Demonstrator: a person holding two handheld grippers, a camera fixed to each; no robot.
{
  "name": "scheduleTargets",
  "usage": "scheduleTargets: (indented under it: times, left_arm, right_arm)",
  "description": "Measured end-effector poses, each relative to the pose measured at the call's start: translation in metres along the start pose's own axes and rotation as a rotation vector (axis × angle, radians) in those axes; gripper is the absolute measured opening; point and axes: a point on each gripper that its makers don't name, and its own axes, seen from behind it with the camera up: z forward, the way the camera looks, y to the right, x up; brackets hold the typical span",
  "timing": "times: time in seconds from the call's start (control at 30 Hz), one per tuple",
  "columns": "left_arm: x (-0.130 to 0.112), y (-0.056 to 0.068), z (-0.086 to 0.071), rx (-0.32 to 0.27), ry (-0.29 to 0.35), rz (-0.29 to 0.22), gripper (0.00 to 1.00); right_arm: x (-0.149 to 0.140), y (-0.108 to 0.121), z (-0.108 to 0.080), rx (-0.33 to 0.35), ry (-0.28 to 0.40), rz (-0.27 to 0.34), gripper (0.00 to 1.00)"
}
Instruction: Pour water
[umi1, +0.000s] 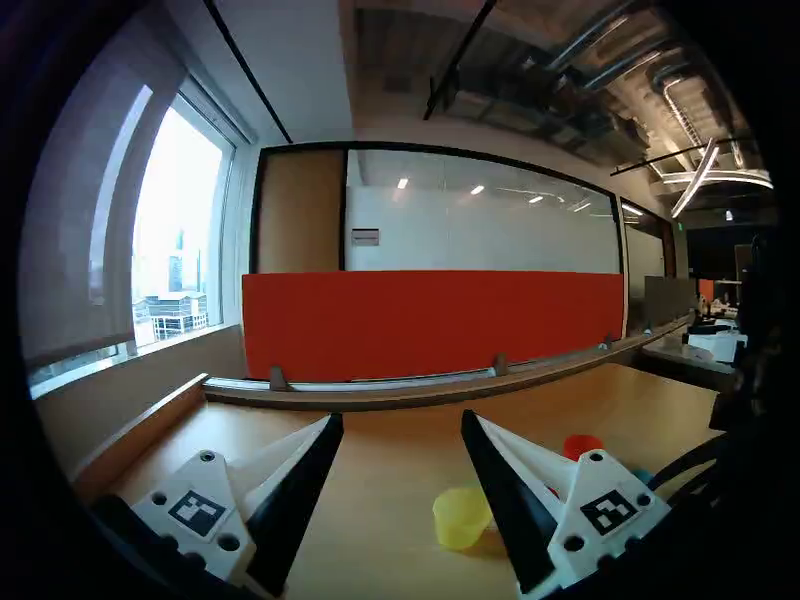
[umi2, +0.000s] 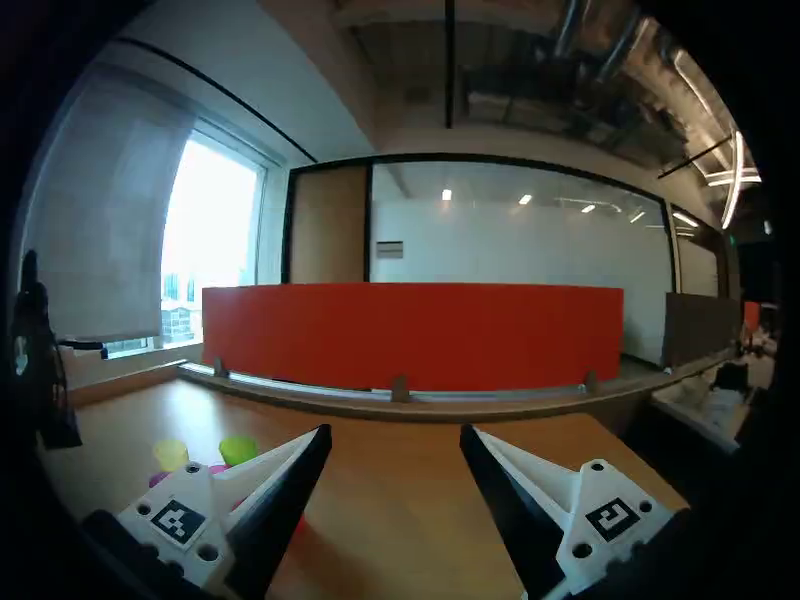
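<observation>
Left gripper (umi1: 400, 480): we see both fingers spread wide above the desk, nothing between them.
Right gripper (umi2: 393, 490): parted just as wide and holding nothing.
Desk (umi1: 400, 440): a bare wooden top runs back to a raised rail; its near part is covered by the fingers in both views.
Yellow cup (umi1: 462, 517): in left gripper view it stands on the wood, just beside the inner edge of the right-hand finger, which hides its right side.
Red cup (umi1: 582, 446): it sits farther back on the right, with its lower half cut off by that same finger.
Blue scrap (umi1: 641, 476): a sliver shows past the marker plate, too small for us to name.
Green cup (umi2: 238, 449): in right gripper view it stands at far left beside a yellow one, both bases hidden behind the left-hand finger.
Pink bits (umi2: 215, 468): these peek out low between those cups (we cannot tell whether they are cups).
Dark shape (umi2: 35, 370): an upright form at the left edge, too dim to identify.
Partition (umi1: 430, 320): an orange-red panel stands along the far side of the desk.
Window (umi1: 175, 250): bright and washed out, on the left.
</observation>
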Motion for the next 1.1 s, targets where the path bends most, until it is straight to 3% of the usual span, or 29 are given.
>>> scheduleTargets:
  times: [0.3, 0.5, 0.8, 1.1]
  left_arm:
    - [0.043, 0.006, 0.010, -0.043, 0.005, 0.006, 0.87]
    - [0.066, 0.007, 0.016, -0.065, 0.015, -0.015, 0.87]
    - [0.070, 0.014, 0.019, -0.116, 0.006, -0.071, 0.87]
    - [0.078, 0.022, 0.023, -0.174, 0.011, -0.026, 0.87]
  right_arm:
    - [0.041, -0.012, 0.011, 0.056, 0.001, -0.005, 0.99]
    - [0.064, -0.017, 0.016, 0.083, 0.009, -0.004, 0.99]
    - [0.073, -0.024, 0.018, 0.118, 0.016, -0.033, 0.99]
    - [0.081, -0.036, 0.017, 0.180, 0.027, -0.053, 0.99]
